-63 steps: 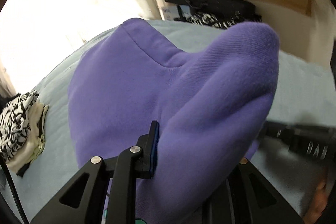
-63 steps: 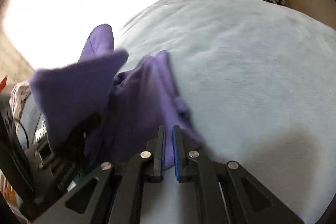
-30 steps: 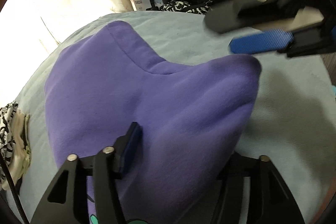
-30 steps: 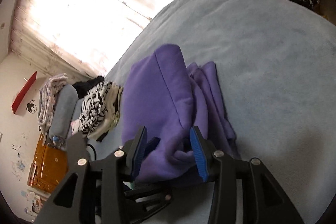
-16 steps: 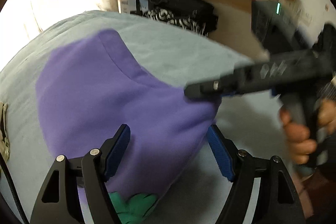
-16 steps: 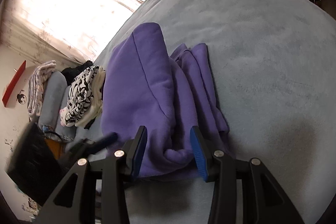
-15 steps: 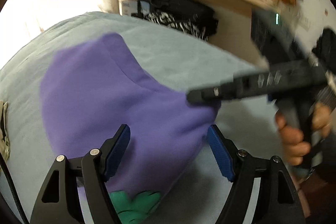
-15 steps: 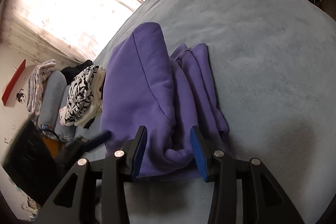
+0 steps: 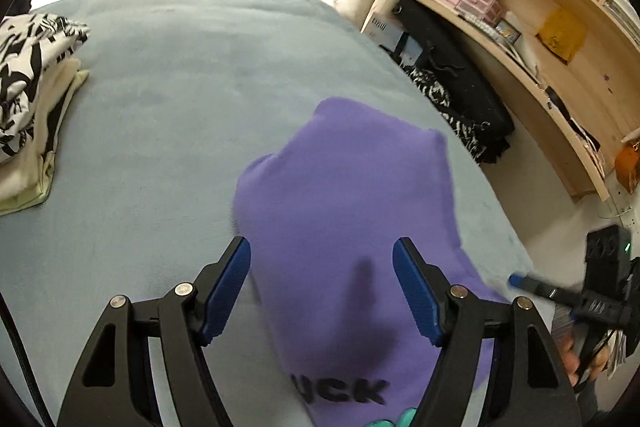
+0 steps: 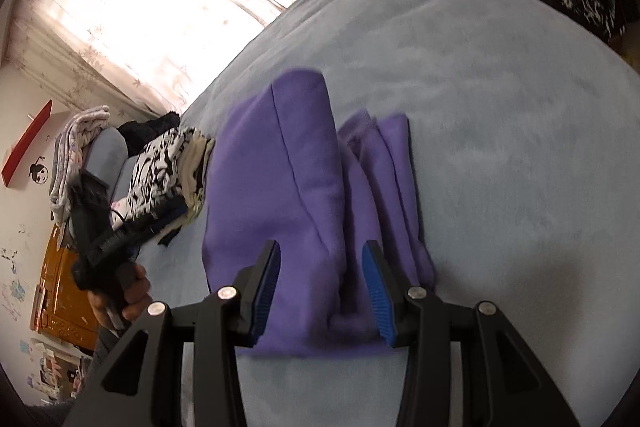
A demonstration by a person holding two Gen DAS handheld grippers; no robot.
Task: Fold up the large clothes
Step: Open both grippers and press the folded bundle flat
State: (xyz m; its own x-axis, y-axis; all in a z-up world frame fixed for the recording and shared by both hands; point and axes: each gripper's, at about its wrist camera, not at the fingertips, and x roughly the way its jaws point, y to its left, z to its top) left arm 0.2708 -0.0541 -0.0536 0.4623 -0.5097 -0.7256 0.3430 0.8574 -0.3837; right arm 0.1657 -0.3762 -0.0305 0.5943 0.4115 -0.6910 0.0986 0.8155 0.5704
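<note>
A purple sweatshirt (image 9: 348,211) lies folded into a narrow bundle on the light blue bed (image 9: 168,99), with black print and a green patch at its near end. My left gripper (image 9: 322,287) is open above its near end, holding nothing. In the right wrist view the sweatshirt (image 10: 304,195) lies with folded layers along its right side. My right gripper (image 10: 320,283) is open just above its near edge, empty. The left gripper also shows at the left of the right wrist view (image 10: 120,235), and the right gripper at the lower right of the left wrist view (image 9: 560,295).
A stack of folded black-and-white and cream clothes (image 9: 28,99) sits at the bed's left side, also in the right wrist view (image 10: 168,163). Wooden shelves (image 9: 520,27) with boxes and dark bags (image 9: 452,75) stand beyond the bed's right edge. Bright curtains (image 10: 160,7) are behind.
Both grippers let go of the sweatshirt and opened. The sweatshirt dropped flat onto the bed. Both grippers pulled back and apart, the left one swinging to face the shelves.
</note>
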